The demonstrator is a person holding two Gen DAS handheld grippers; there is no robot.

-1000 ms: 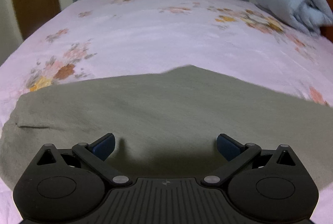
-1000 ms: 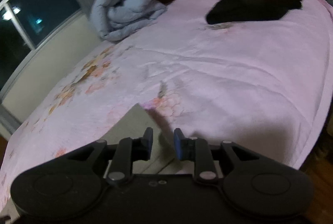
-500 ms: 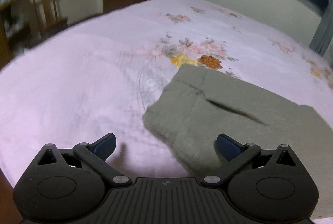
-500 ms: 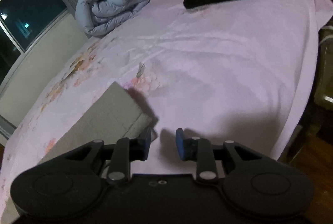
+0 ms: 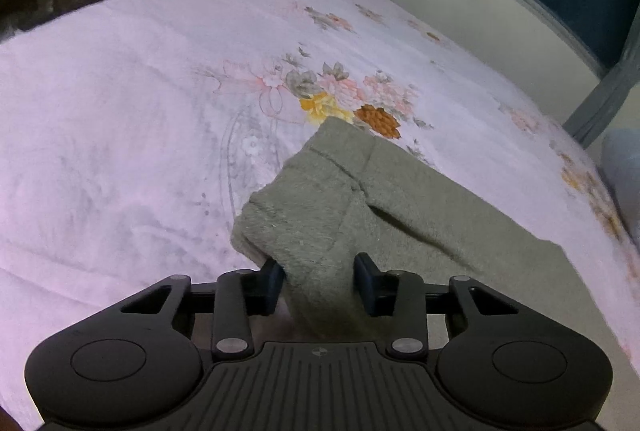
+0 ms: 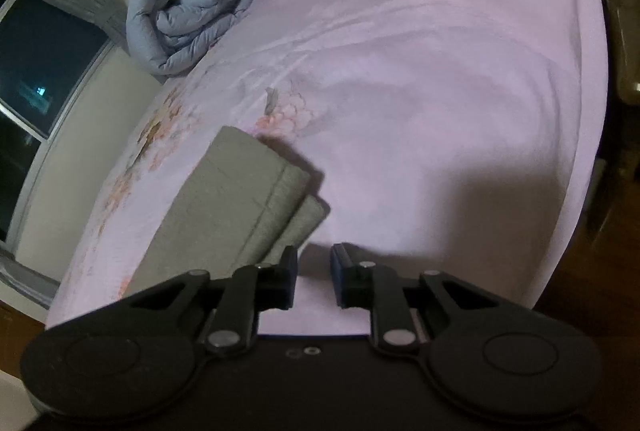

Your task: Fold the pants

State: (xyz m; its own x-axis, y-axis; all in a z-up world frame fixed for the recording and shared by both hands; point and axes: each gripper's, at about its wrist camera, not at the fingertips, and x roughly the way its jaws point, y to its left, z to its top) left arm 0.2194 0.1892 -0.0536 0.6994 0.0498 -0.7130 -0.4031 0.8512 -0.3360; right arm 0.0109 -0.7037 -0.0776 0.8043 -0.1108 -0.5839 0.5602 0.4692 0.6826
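The olive pants [image 5: 400,215] lie on the pink bed [image 5: 120,135], already doubled lengthwise. The left gripper [image 5: 320,283] has just been closing; its jaws now pinch a bunched corner of the pants at one end. At the other end, the right gripper [image 6: 314,277] has jaws narrowly apart and closing, holding nothing, just beside the cuffs [image 6: 296,203]. By my reading, the end-to-end fold is still to do.
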